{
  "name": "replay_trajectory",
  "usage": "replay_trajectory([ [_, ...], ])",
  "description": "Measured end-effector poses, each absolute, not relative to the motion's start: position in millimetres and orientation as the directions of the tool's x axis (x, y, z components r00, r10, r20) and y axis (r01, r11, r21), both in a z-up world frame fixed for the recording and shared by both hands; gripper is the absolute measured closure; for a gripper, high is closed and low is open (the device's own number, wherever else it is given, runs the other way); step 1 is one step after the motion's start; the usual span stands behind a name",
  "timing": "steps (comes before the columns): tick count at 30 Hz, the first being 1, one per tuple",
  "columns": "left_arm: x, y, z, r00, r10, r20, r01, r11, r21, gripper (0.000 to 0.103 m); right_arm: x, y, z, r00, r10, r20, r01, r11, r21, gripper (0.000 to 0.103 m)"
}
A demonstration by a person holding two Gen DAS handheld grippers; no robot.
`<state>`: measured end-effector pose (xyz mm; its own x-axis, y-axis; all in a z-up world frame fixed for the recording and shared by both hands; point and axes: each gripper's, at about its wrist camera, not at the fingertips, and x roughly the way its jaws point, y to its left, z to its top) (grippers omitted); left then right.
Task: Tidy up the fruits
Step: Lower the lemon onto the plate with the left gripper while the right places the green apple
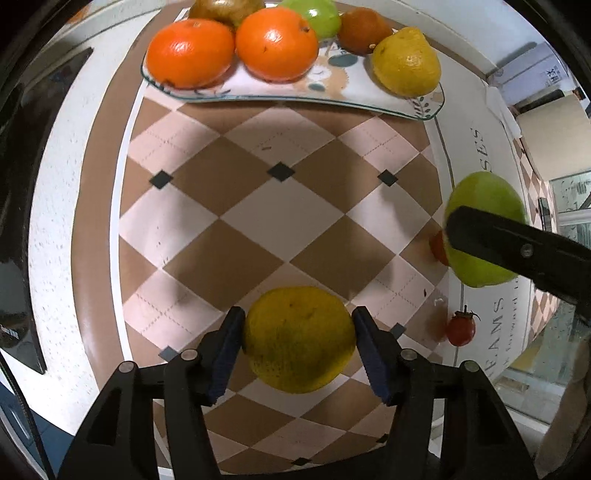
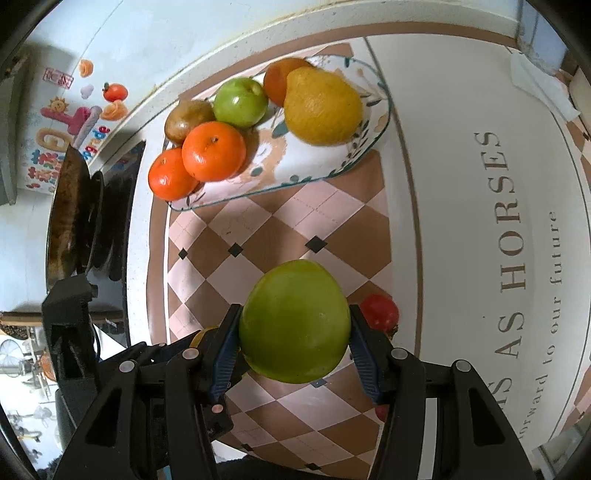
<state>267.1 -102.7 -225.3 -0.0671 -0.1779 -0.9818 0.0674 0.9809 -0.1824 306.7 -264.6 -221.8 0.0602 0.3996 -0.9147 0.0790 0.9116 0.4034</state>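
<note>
My left gripper (image 1: 298, 341) is shut on a yellow-green citrus fruit (image 1: 298, 339) and holds it above the checkered mat. My right gripper (image 2: 294, 334) is shut on a large green apple (image 2: 294, 321); that apple also shows at the right of the left wrist view (image 1: 484, 206), behind a black finger. A glass plate (image 1: 421, 109) at the far end holds two oranges (image 1: 190, 51), a yellow pear-shaped fruit (image 1: 406, 62), a green apple (image 2: 240, 101), a brown kiwi (image 2: 186, 120) and a darker orange (image 1: 364, 29). The same plate shows in the right wrist view (image 2: 325, 173).
A small red tomato (image 1: 460, 328) lies at the mat's right edge, and a red fruit (image 2: 380, 312) sits just right of the held apple. A dark wok (image 2: 70, 218) stands on the stove at left. The counter edge runs along the right.
</note>
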Motion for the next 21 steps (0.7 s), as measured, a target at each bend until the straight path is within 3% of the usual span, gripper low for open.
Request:
replay_trajectory([
  [3, 276.7, -106.0, -218.4, -0.06, -0.188, -0.98, 0.039, 0.981, -0.191, 0.046, 311.7, -281.2, -212.2, 0.105, 0.428, -0.898, 0.118, 0.891, 0.439, 0.045],
  [8, 318.2, -116.1, -183.9, 0.011, -0.304, -0.953, -0.018, 0.953, -0.304, 0.046, 339.3, -313.1, -189.2, 0.194, 0.449, -0.872, 0.168, 0.861, 0.48, 0.045],
  [14, 384.5, -123.6, -162.0, 0.119, -0.279, -0.953, -0.053, 0.957, -0.287, 0.046, 403.2, -338.1, -189.9, 0.23, 0.416, -0.88, 0.203, 0.864, 0.461, 0.045],
  [21, 429.6, -125.4, -184.2, 0.108, -0.233, -0.967, -0.124, 0.961, -0.245, 0.046, 472.2, -335.8, -217.8, 0.221, 0.388, -0.895, 0.183, 0.885, 0.429, 0.045],
])
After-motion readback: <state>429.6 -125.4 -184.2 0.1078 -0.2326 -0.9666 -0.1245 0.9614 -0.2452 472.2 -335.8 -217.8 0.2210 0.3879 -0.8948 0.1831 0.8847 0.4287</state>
